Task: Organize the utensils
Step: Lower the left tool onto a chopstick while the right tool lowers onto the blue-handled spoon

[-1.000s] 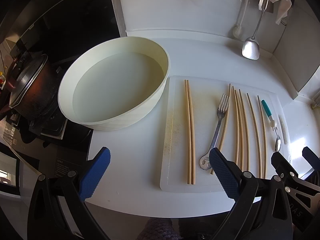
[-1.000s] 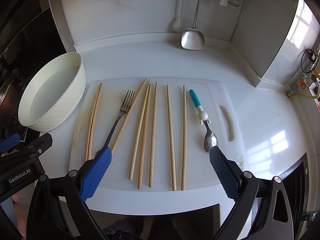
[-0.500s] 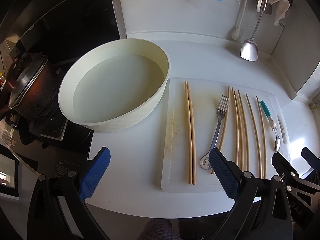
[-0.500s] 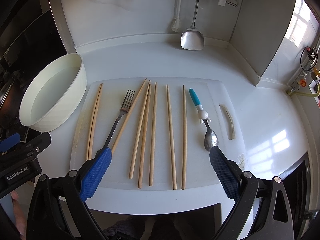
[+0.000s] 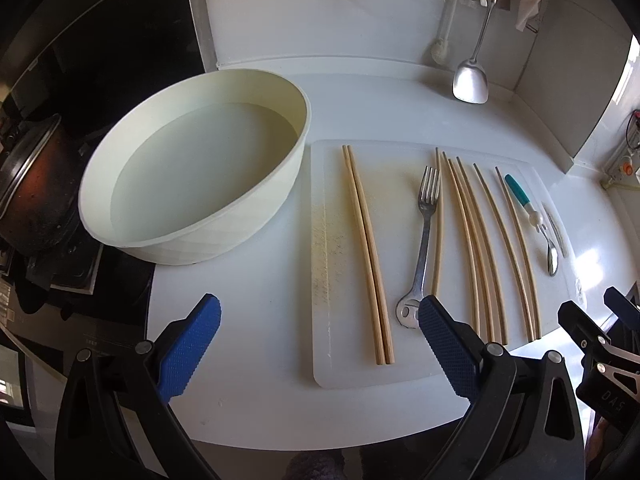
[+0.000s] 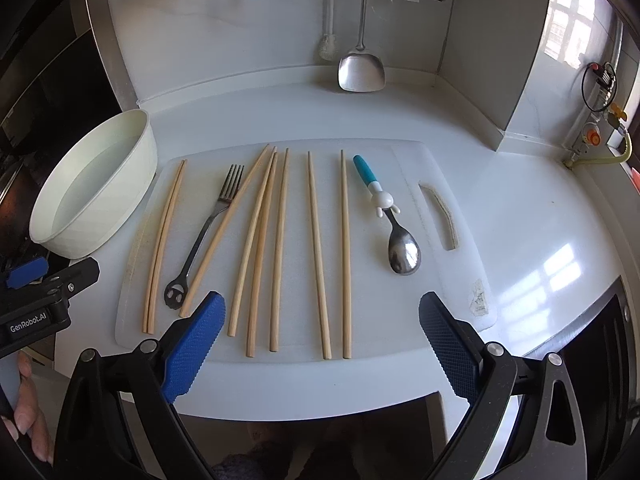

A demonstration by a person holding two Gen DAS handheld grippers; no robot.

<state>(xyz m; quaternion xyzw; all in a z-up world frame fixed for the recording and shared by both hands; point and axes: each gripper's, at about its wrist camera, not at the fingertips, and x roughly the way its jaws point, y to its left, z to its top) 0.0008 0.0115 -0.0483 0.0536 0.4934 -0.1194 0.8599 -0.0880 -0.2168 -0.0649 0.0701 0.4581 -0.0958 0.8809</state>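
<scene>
A white cutting board [image 6: 400, 152] [image 5: 320, 360] lies on the counter and holds several wooden chopsticks [image 6: 316, 248] [image 5: 366, 248], a steel fork [image 6: 212, 224] [image 5: 426, 232] and a small spoon with a teal handle [image 6: 384, 212] [image 5: 532, 216]. One chopstick pair lies apart at the board's left side. My left gripper [image 5: 320, 344] hovers open over the board's near left corner, empty. Also empty, my right gripper [image 6: 322, 340] is open above the board's near edge, just short of the chopstick ends.
A cream round basin [image 5: 192, 176] [image 6: 92, 188] holding water stands left of the board. A dark pot [image 5: 28, 196] sits on the stove at far left. A steel spatula [image 6: 362, 68], a brush and cloths hang on the back wall. A person's fingers [image 6: 28, 420] show at lower left.
Both grippers have drawn slightly back and up from the board. The utensils have not moved.
</scene>
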